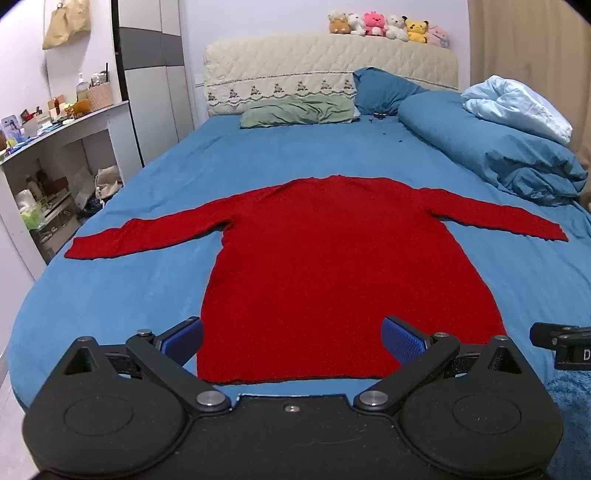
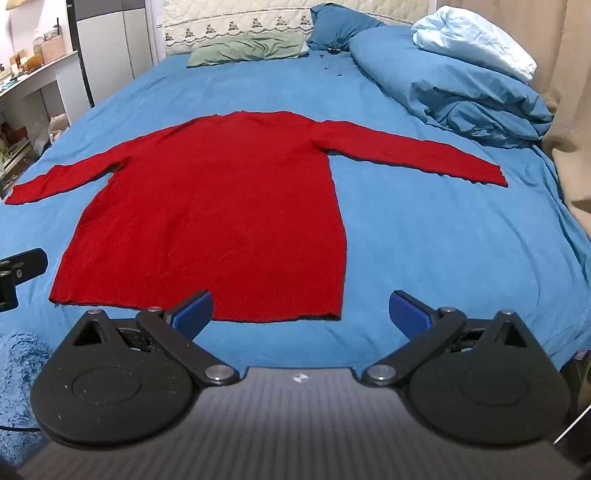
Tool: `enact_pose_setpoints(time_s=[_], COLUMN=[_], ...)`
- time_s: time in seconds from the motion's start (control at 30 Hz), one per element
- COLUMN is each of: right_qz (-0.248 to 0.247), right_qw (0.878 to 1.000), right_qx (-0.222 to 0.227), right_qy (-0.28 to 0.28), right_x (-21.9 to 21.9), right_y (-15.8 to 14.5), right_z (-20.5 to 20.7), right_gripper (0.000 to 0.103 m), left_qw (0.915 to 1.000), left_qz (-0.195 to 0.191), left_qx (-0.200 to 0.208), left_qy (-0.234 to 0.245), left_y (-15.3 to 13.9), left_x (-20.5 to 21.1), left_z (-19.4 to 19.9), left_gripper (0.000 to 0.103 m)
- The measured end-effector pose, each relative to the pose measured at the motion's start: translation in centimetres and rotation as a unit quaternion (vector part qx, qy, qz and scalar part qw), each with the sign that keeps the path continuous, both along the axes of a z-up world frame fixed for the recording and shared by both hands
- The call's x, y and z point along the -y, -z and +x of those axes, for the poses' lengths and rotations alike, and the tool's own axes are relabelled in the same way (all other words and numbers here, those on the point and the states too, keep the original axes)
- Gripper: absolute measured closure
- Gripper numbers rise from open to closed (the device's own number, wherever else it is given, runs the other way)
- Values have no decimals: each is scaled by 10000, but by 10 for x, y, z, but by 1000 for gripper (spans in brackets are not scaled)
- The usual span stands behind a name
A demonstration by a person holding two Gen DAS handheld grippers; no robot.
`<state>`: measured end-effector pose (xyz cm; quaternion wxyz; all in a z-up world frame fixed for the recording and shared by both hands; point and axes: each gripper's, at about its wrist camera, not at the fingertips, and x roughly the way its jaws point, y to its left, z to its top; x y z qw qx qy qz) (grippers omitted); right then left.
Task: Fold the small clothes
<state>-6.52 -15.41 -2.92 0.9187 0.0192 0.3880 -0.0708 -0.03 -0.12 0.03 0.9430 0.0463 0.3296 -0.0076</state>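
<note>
A red long-sleeved sweater (image 1: 332,258) lies flat on the blue bed sheet (image 1: 129,295), both sleeves spread out to the sides, hem nearest me. It also shows in the right wrist view (image 2: 221,206). My left gripper (image 1: 291,341) is open and empty, hovering over the hem's middle. My right gripper (image 2: 301,314) is open and empty, near the hem's right corner (image 2: 334,314). The right gripper's body shows at the right edge of the left wrist view (image 1: 561,345).
A rolled blue duvet (image 1: 491,147) with a pale blue blanket lies at the right. Pillows (image 1: 295,110) and a headboard with plush toys (image 1: 388,24) are at the far end. Cluttered shelves (image 1: 48,177) stand left of the bed.
</note>
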Motion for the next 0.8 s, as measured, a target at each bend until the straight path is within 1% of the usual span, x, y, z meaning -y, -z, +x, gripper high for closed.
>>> enact_pose_setpoints(time_s=[0.4,0.8], right_qz=[-33,-7], right_qw=[10000,10000], right_qx=[15,23], right_qy=[11,26], right_x=[2,2], right_y=[-3,-4], right_z=[0,0], right_gripper=[0,0], left_qw=[9999,9999], left_qz=[-84,-25], left_qx=[2,-28], left_qy=[86,163], left_y=[1,1], left_x=[0,1], left_z=[-2,0], left_gripper=[0,0])
